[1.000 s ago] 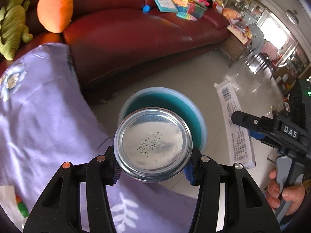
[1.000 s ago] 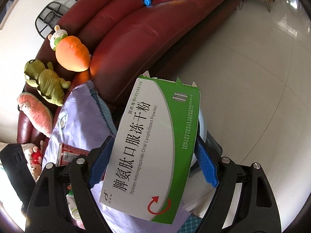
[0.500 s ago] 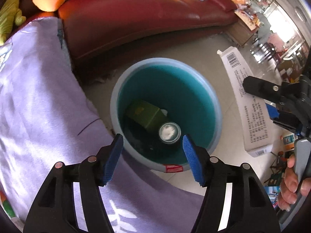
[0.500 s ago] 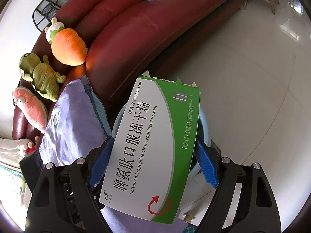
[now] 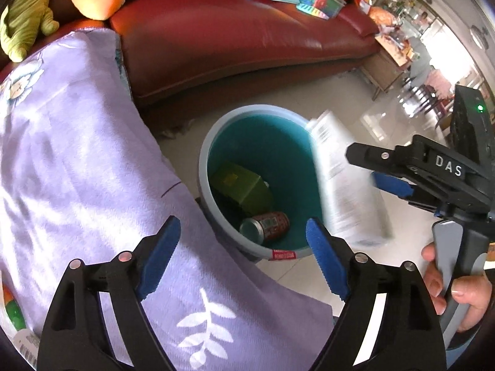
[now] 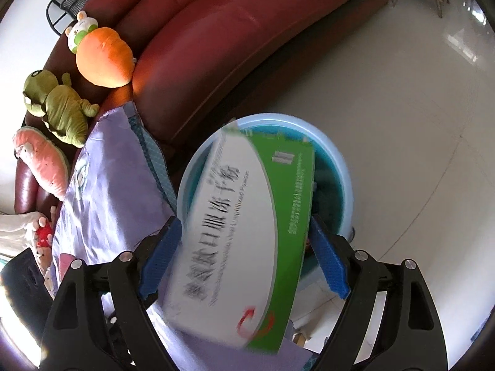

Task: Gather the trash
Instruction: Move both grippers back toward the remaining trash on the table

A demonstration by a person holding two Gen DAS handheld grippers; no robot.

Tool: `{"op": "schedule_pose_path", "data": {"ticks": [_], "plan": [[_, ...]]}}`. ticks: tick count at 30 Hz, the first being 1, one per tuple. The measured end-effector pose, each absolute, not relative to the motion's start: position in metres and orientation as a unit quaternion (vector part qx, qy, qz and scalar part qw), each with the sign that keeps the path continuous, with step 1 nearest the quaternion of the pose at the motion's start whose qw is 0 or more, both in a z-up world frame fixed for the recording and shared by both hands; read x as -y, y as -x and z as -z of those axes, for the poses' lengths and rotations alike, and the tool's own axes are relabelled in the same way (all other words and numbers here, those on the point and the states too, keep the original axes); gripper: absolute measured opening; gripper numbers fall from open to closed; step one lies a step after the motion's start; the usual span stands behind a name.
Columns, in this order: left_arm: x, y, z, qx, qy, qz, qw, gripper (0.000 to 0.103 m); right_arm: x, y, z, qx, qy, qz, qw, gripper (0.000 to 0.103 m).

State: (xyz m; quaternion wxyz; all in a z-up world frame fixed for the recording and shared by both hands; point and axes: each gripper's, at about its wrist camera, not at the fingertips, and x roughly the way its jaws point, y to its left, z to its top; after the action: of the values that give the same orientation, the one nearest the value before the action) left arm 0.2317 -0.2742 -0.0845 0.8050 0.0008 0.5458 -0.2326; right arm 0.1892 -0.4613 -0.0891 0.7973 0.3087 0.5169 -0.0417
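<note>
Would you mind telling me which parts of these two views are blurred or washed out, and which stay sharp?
Left wrist view: the box is smeared by motion, the can in the bin is sharp, and the windows at upper right are blown out. Right wrist view: the box's print is blurred, the fingers are crisp, and the floor glares.

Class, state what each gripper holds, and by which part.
Left gripper: nothing; its jaws have just been opening, empty. Right gripper: the green-and-white box sits between its jaws by the long edges, blurred; a hold cannot be told.
</note>
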Motion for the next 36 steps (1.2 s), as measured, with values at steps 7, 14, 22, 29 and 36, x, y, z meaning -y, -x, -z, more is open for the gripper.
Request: {"op": "schedule_pose_path", "data": {"ticks": [7, 14, 22, 29, 36], "plan": [[0.259, -0.22, 0.076, -0.54, 0.01, 0.233, 0.809, 0.085, 0.456, -0.185, 0.069, -0.502, -0.299, 0.052, 0.81, 0.081], [0.234, -0.205, 0.059, -0.526, 0.027, 0.232, 0.818, 0.088, 0.439, -0.17, 0.048, -0.501, -0.282, 0.052, 0.817, 0.082], [0.191, -0.182, 0.047, -0.52, 0.04, 0.223, 0.823, 0.088, 0.407, -0.143, 0.044, -0.515, -0.268, 0.046, 0.813, 0.085], [0.145, -0.157, 0.032, -0.507, 0.05, 0.203, 0.837, 0.089, 0.361, -0.131, 0.035, -0.524, -0.248, 0.015, 0.815, 0.085], [0.092, -0.137, 0.02, -0.495, 0.059, 0.175, 0.849, 0.093, 0.308, -0.127, 0.017, -0.525, -0.219, -0.02, 0.822, 0.085]]}}
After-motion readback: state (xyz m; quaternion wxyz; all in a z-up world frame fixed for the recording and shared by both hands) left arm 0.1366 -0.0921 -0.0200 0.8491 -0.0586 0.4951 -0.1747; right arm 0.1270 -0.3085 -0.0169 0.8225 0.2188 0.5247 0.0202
